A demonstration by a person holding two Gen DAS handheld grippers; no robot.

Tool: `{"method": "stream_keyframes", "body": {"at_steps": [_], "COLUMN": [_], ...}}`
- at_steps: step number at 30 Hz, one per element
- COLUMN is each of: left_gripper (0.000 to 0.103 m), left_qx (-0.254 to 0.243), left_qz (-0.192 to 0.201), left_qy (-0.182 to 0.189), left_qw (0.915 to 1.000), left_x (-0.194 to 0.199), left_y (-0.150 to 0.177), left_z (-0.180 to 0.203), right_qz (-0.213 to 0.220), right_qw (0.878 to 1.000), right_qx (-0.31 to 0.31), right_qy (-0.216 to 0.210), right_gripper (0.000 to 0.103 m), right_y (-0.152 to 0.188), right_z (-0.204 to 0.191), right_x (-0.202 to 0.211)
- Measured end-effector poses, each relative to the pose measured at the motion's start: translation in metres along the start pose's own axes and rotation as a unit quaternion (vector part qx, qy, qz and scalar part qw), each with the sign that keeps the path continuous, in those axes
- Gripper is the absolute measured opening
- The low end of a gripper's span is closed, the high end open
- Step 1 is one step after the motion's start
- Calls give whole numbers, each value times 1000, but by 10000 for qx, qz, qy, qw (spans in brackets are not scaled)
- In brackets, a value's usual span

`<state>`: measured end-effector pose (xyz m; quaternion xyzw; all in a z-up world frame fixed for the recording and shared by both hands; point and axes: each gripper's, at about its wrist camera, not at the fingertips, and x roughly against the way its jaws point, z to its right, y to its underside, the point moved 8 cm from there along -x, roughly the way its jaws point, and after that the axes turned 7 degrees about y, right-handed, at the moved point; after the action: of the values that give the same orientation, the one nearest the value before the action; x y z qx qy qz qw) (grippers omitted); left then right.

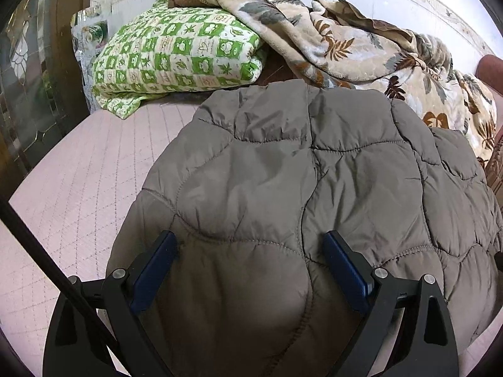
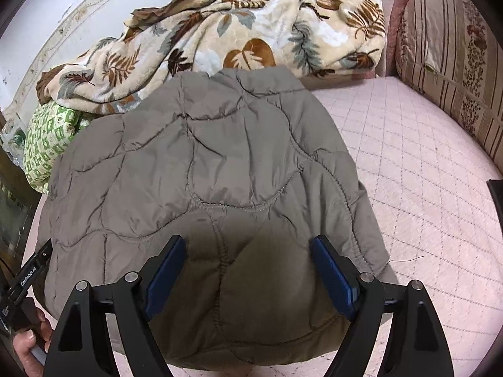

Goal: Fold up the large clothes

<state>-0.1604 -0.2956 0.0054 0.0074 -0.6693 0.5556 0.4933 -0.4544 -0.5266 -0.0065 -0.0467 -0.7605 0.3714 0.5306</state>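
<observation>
Jacket: a grey-brown quilted jacket [image 1: 298,188] lies spread on the bed, puffy, with wavy stitched seams; its near edge runs under both grippers and its far edge reaches the heaped blanket.
Left gripper: the left gripper [image 1: 250,245] hangs over the near left part of the jacket, jaws spread wide, blue pads apart with only the fabric surface showing between them; it has hold of nothing.
Right gripper: the right gripper [image 2: 248,248] hangs over the near right part of the jacket, jaws likewise wide, grasping nothing.
Hand: a hand [image 2: 30,342] shows at the near left edge of the right wrist view, wrapped on a black handle.
Bed cover: a pink quilted cover [image 2: 424,194] lies bare to the right and left of the jacket.
Blanket: a cream leaf-patterned blanket [image 2: 220,31] is bunched along the far side, touching the jacket.
Green quilt: a green-and-white checked quilt [image 1: 176,59] sits folded at far left.
Cushion: a striped cushion [image 2: 446,62] stands at far right.
</observation>
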Motion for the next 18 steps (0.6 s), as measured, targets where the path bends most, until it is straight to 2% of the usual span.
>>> {"method": "stream_keyframes", "body": {"at_steps": [4,11,18], "left_gripper": [94,94,94], "left_qx": [16,162,273], "left_qz": [39,242,151], "left_qy": [3,-15,-51], "left_qw": [10000,9996,9995], "left_x": [3,13,10], "left_y": [-2,-9,-5], "left_z": [0,-4,-10], "right_qz": [31,444,381], "right_qw": [9999,9987,9988], "right_qx": [61,235,136], "right_qy": [85,122,286], "right_gripper": [87,87,87], "right_y": [-1,-10,-8], "right_z": [-2,-8,8], "right_x": [1,24,25]}}
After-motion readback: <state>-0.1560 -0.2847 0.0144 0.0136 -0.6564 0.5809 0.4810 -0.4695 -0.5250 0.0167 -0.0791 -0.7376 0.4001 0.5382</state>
